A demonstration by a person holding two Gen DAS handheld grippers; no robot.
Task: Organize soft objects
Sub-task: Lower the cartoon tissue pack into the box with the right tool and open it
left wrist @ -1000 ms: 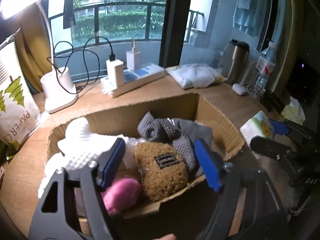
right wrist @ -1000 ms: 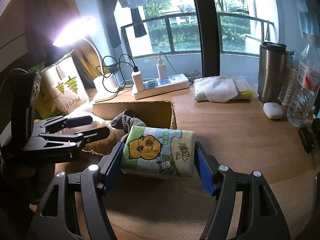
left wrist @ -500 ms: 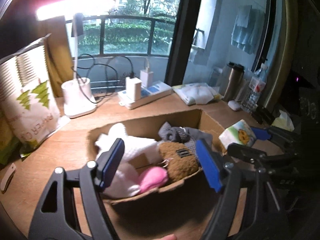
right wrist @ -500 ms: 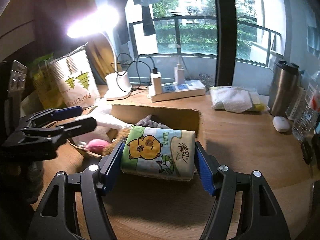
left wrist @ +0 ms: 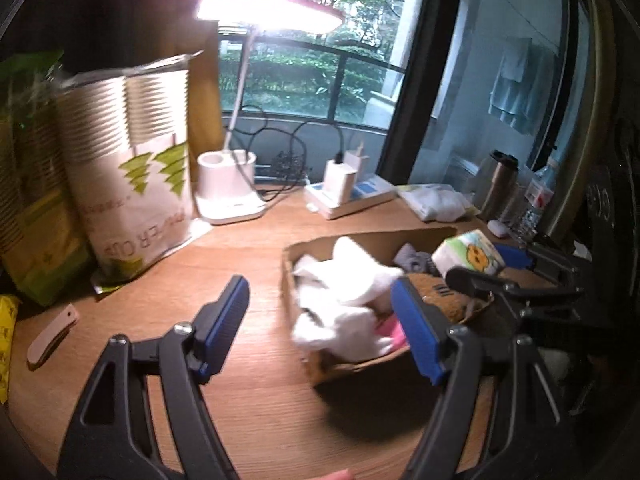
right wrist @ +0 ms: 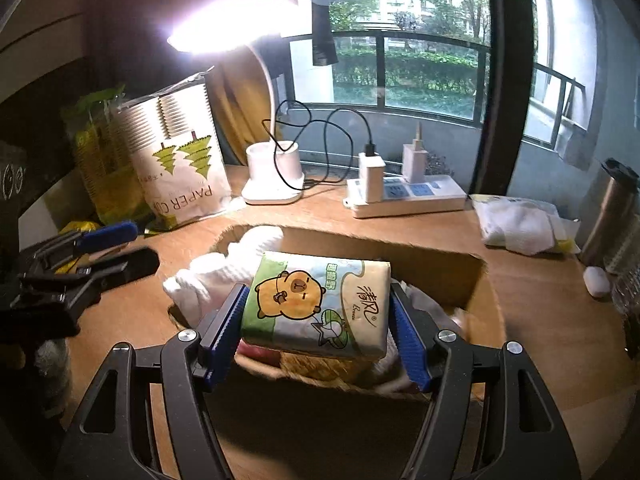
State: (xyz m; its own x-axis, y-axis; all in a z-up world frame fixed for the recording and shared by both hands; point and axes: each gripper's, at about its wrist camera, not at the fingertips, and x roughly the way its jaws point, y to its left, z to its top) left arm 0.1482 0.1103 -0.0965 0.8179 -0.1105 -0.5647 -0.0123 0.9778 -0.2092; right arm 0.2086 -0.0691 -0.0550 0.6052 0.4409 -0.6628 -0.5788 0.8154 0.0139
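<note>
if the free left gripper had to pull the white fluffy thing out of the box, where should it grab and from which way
Probably from above, on the raised white lobe at the near-left corner of the white plush. It bulges over the cardboard box rim there, so the fingers could straddle it without hitting the wall. The left gripper is open and empty. Further right, the right gripper holds the tissue pack over the box.

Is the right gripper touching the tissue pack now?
Touching. In the right wrist view, the right gripper has both blue fingers pressed against the sides of the tissue pack.
</note>
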